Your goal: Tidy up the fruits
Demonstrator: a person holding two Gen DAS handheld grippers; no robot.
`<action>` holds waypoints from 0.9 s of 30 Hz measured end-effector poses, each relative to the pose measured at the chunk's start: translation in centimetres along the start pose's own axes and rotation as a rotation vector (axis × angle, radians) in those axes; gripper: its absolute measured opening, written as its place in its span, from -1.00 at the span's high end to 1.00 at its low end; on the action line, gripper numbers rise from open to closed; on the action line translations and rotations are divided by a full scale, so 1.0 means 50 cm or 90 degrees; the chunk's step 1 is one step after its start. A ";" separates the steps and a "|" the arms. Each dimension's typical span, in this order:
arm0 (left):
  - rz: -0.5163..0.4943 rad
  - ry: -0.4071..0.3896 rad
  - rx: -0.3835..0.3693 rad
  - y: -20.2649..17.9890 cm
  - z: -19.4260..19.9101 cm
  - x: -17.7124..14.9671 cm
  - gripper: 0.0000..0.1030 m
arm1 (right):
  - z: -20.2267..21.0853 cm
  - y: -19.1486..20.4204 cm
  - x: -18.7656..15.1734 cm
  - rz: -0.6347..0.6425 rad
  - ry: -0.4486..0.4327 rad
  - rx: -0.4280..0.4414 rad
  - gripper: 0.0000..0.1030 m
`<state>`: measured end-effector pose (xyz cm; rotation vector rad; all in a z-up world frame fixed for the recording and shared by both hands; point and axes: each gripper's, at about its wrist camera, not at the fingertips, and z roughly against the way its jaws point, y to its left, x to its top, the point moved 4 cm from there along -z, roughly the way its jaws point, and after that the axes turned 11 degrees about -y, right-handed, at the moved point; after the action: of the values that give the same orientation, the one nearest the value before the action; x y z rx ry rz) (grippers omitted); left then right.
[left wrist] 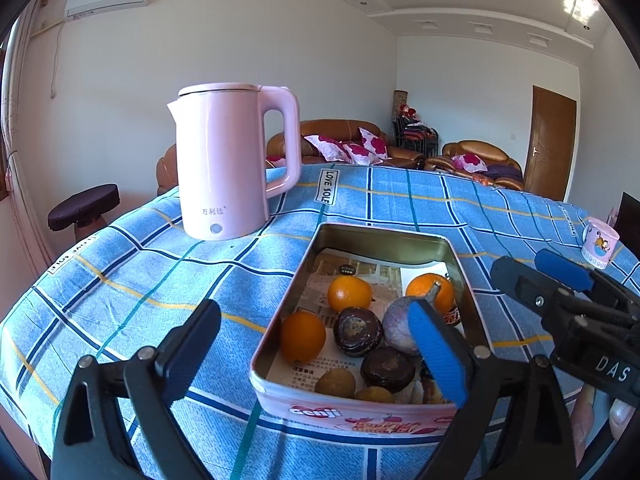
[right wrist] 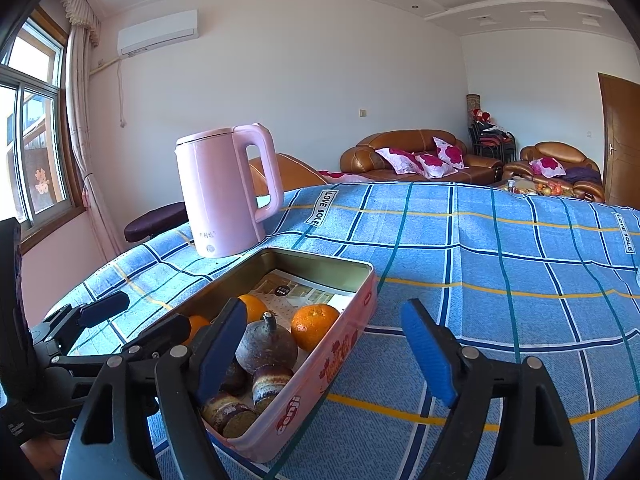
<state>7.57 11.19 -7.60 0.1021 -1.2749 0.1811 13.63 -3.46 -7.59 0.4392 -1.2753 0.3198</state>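
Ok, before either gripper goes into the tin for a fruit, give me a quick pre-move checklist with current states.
1. Left gripper open, holding nothing: ok.
2. Right gripper open, holding nothing: ok.
3. Tin open, no lid on it: ok.
4. Fruit within view: oranges, purple fruit and dark round fruits lie in the tin: ok.
5. Kettle stands apart from the tin, beyond it: ok.
6. Where the fruit should go: no second container shows: cannot tell.

mug (left wrist: 600, 249) cut by right edge, tin's (right wrist: 320, 376) front fruits hidden behind left tongs (left wrist: 316, 354)
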 end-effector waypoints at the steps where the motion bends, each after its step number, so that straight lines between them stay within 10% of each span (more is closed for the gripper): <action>1: -0.001 0.000 0.000 0.000 0.000 0.000 -0.89 | 0.000 0.000 0.000 -0.001 0.000 0.000 -0.57; 27: -0.014 0.000 0.030 -0.001 -0.002 -0.002 -0.99 | 0.004 -0.004 0.001 -0.008 0.001 -0.004 -0.62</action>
<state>7.62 11.16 -7.71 0.1559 -1.2688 0.1925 13.56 -3.74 -7.54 0.4405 -1.2718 0.3053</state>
